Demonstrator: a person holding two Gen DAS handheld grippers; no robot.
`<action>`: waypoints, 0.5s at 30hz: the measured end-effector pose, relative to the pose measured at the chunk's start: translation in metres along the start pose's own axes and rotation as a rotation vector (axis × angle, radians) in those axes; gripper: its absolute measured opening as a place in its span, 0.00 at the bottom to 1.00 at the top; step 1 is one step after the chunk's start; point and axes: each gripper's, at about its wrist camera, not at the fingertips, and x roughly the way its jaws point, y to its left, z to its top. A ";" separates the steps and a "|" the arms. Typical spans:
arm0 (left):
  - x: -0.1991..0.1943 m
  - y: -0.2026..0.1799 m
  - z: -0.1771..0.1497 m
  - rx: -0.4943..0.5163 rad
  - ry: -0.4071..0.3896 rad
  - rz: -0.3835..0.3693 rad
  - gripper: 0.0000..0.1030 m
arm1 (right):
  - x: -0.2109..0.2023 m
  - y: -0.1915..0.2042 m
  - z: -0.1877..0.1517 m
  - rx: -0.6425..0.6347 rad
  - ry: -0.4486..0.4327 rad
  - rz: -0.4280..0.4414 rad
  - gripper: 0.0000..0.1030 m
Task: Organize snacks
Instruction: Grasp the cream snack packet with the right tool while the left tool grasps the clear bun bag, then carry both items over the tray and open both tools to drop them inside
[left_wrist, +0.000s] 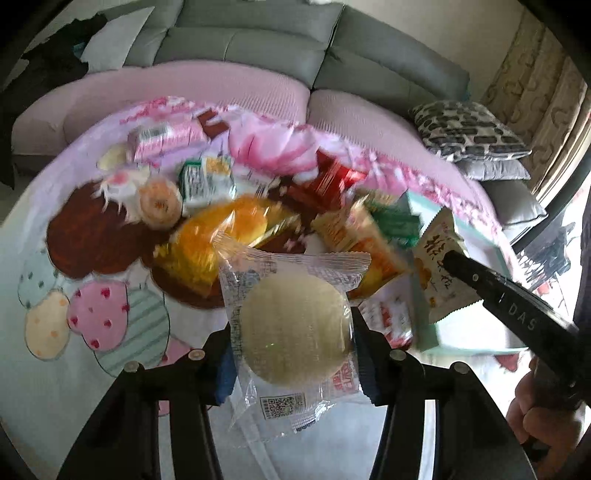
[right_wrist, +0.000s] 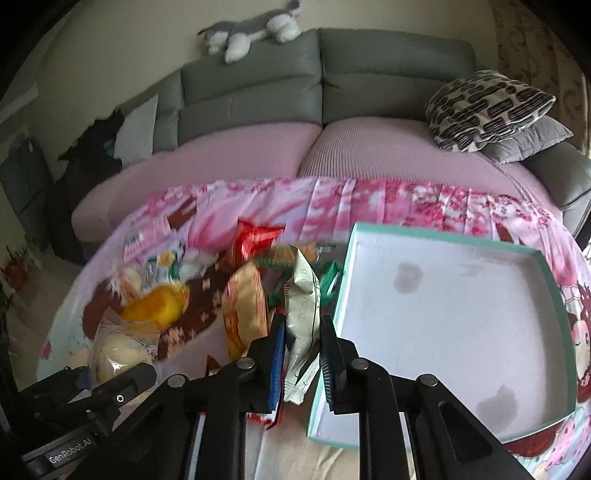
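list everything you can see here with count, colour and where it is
round pastry in clear wrapper: 1, pale cream, held in the left tongs
snack packet: 1, white back side, held in the right tongs
box: 1, teal rim with white inside, nothing in it, right on the cloth
loose snacks: a blurred pile, count unclear, orange, red, green, pink, left of the box
patterned cloth: 1, pink cartoon print, under everything
sofa: 1, grey with pink seat cover, behind
cushions: 2 stacked at right, black-and-white over grey
plush dog: 1, grey and white, on the sofa back
left tongs: black, shut on the pastry
right tongs: black, shut on the packet
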 end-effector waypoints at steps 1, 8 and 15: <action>-0.003 -0.005 0.006 0.007 -0.013 -0.004 0.53 | -0.003 -0.003 0.004 0.010 -0.012 0.003 0.18; -0.007 -0.050 0.042 0.056 -0.075 -0.062 0.53 | -0.015 -0.034 0.025 0.087 -0.077 -0.012 0.18; 0.006 -0.108 0.065 0.094 -0.099 -0.144 0.53 | -0.018 -0.086 0.022 0.201 -0.091 -0.081 0.19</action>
